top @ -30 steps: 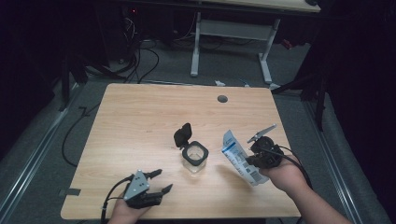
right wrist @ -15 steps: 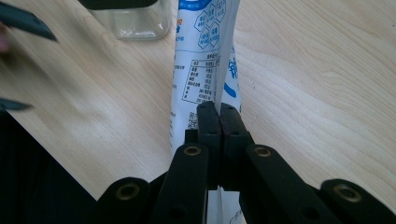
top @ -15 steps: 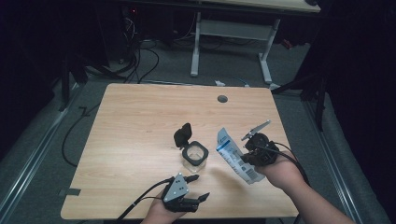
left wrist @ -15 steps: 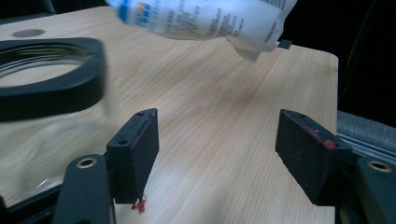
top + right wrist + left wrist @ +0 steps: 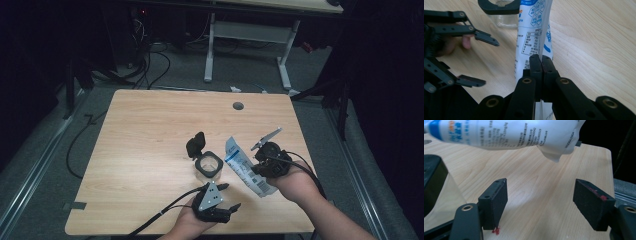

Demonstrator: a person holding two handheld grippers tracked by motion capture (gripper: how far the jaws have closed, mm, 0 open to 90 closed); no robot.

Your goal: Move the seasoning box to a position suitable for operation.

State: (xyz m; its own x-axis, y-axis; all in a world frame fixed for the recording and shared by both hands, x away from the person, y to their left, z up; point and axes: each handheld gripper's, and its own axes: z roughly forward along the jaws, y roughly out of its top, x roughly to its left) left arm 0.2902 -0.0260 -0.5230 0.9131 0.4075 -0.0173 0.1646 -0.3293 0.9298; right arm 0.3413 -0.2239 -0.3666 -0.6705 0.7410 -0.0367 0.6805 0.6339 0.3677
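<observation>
A white pouch with blue print (image 5: 243, 166) hangs tilted over the table, pinched near its lower end by my right gripper (image 5: 256, 171), which is shut on it. In the right gripper view the pouch (image 5: 534, 35) rises straight out of the closed jaws of the right gripper (image 5: 541, 62). My left gripper (image 5: 231, 196) is near the front edge, just left of and below the pouch. Its jaws have just been opening and nothing is between them. In the left gripper view the left gripper (image 5: 541, 202) points under the pouch (image 5: 511, 132).
A small clear container (image 5: 208, 164) with a black rim stands beside the pouch, its black lid (image 5: 196, 144) flipped open behind it. The wooden table (image 5: 150, 130) has a round cable hole (image 5: 238, 106) at the back. Cables trail off the front edge.
My left gripper has slid right along the front edge to just below the pouch, with its jaws spreading. The right gripper and pouch have shifted slightly toward the container.
</observation>
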